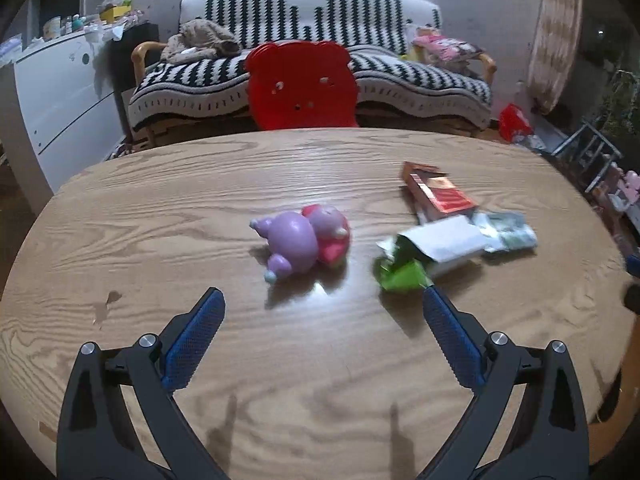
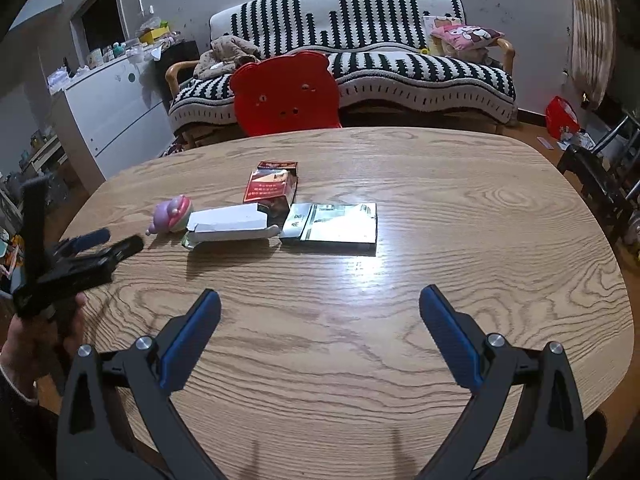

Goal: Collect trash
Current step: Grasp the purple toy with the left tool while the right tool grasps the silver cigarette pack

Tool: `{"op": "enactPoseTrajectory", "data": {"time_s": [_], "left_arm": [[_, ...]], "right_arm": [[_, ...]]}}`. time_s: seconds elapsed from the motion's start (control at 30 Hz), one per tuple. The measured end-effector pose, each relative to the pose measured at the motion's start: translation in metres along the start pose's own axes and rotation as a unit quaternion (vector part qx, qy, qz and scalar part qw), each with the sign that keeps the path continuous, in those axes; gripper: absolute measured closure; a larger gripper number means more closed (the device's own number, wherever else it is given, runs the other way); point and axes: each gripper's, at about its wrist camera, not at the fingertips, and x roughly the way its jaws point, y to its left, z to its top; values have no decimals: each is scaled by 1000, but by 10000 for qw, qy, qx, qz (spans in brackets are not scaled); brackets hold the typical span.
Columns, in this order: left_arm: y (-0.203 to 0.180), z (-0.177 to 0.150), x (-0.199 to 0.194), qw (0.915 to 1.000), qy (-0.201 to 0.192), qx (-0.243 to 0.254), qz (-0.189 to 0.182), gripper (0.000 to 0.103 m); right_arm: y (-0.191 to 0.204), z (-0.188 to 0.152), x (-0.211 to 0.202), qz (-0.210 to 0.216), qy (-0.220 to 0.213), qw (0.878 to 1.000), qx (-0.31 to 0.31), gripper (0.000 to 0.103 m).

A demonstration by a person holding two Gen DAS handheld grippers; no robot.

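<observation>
On the wooden table point(image 1: 200, 200) lie three empty packs: a red carton point(image 1: 438, 192) point(image 2: 270, 186), a white and green torn box point(image 1: 432, 252) point(image 2: 230, 224), and a silvery flat box point(image 1: 506, 232) point(image 2: 336, 226). A purple and pink toy point(image 1: 304, 242) point(image 2: 172, 214) lies left of them. My left gripper point(image 1: 320, 298) hovers open above the table, just short of the toy and the torn box; from the right wrist view it shows at the left edge point(image 2: 116, 242), held by a hand point(image 2: 36, 344). My right gripper point(image 2: 320, 296) is open over bare table, nearer than the silvery box.
A red bear-shaped chair back point(image 1: 302, 86) point(image 2: 286, 94) stands at the table's far edge. Behind it is a striped sofa point(image 1: 312, 60) point(image 2: 360, 56). A white cabinet point(image 2: 116, 116) stands at the left. A dark chair point(image 2: 596, 188) sits off the table's right side.
</observation>
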Motion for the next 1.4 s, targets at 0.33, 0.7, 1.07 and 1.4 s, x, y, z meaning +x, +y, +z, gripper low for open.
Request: {"op": "enactPoseTrajectory", "data": {"time_s": [0.33,0.7,1.07,1.4], "left_arm": [[2,31,57,9988,341,-284,183,7],[17,43,92,9948,636,-765,232,8],[28,40,75,9953,681,-614,310,38],[43,27,40,9968,588,-422,347,39]], "right_arm": [[-10,-1,27,-55,252,9996,-100,7],[-31,11,68,64,584,9982,78,7],[-19,3,102,84,1038,9856,-1335,7],[-24,46,152,583,1447,9490,-2740,7]]}}
